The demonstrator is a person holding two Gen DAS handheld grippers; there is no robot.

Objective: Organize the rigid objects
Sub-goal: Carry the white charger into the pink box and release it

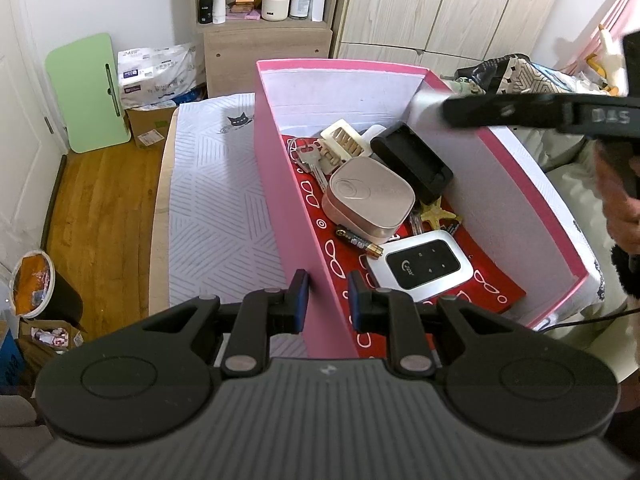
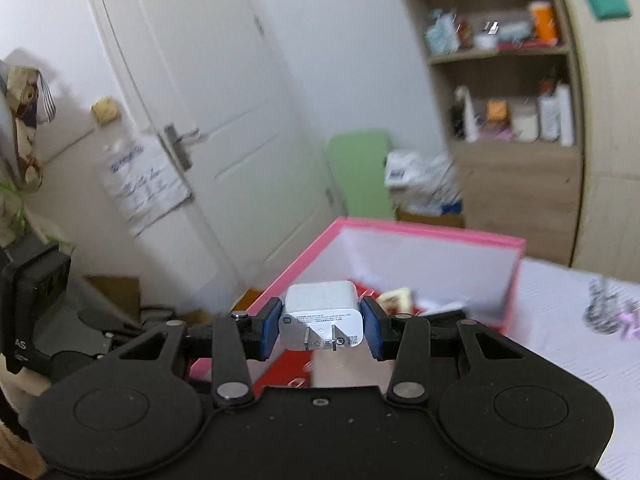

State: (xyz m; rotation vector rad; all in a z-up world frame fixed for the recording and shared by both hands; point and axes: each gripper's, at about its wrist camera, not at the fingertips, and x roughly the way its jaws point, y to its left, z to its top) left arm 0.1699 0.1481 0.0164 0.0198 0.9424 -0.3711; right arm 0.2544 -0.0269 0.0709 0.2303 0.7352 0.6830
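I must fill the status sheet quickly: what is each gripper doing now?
Left gripper: closed on the pink box wall.
Right gripper: closed on the white charger.

Even, soft indoor light, no glare. Left wrist view sharp; right wrist view motion-blurred, esp. shelf [image 2: 500, 80]. Fisheye bends edges.

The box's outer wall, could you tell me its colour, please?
Pink on the box, clearest in the left wrist view.
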